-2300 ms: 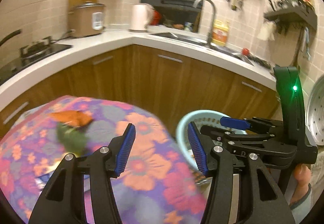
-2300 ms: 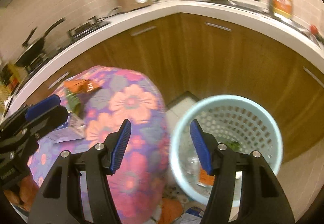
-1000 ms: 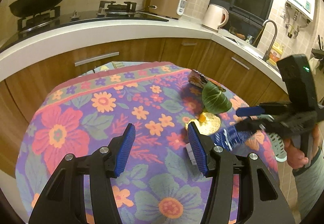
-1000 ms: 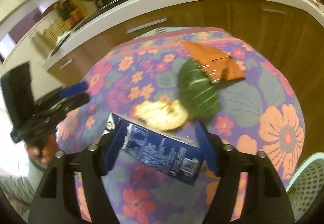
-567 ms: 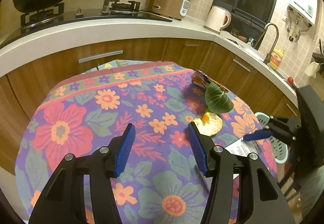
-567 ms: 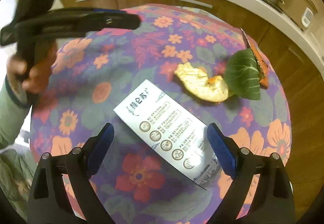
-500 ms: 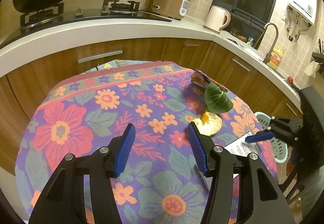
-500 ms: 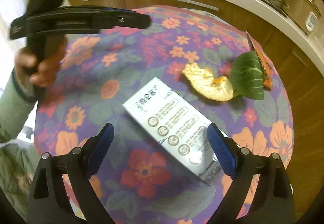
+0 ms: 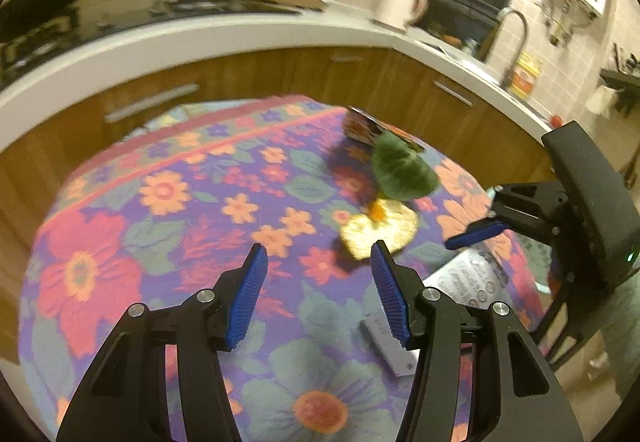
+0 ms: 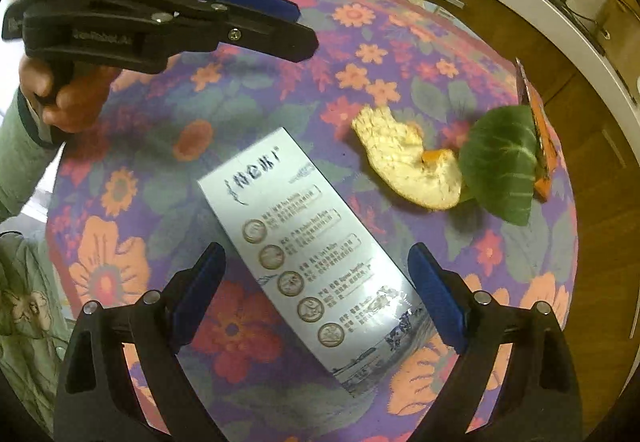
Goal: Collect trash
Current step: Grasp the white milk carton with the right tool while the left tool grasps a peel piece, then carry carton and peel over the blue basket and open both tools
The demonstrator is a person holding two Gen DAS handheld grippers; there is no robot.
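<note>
Over the flowered tablecloth (image 9: pixel 160 202), in the left wrist view, the left gripper (image 9: pixel 316 278) hangs with its jaws half spread and nothing between them. Taking the white carton (image 9: pixel 464 278) as the landmark: it lies to the right of this gripper, partly hidden behind the gripper's right finger, with the right gripper (image 9: pixel 476 234) poised over its far end. Just beyond the carton sits the orange peel (image 9: pixel 380 230), then the green leaf (image 9: pixel 400 170) touching it, then an orange wrapper (image 9: pixel 372 130) at the far rim. The worry here is crowding: two tools near one carton could knock together, or the left could nudge the peel off the cloth.

Below the right wrist camera, the right gripper (image 10: pixel 316 282) has its jaws spread wide, having just closed a little, and the white carton (image 10: pixel 304 246) lies flat on the cloth between them, with neither pad touching it. The carton sits skewed to the jaw line, so a squeeze may catch it corner to corner and spin it, or crush the thin board. Past the carton's upper right lie the orange peel (image 10: pixel 408 162), the green leaf (image 10: pixel 500 166) and the orange wrapper (image 10: pixel 536 130), clear of the jaws. Above the carton's upper left the left gripper (image 10: pixel 256 22) and the person's hand (image 10: pixel 68 90) hover close.
</note>
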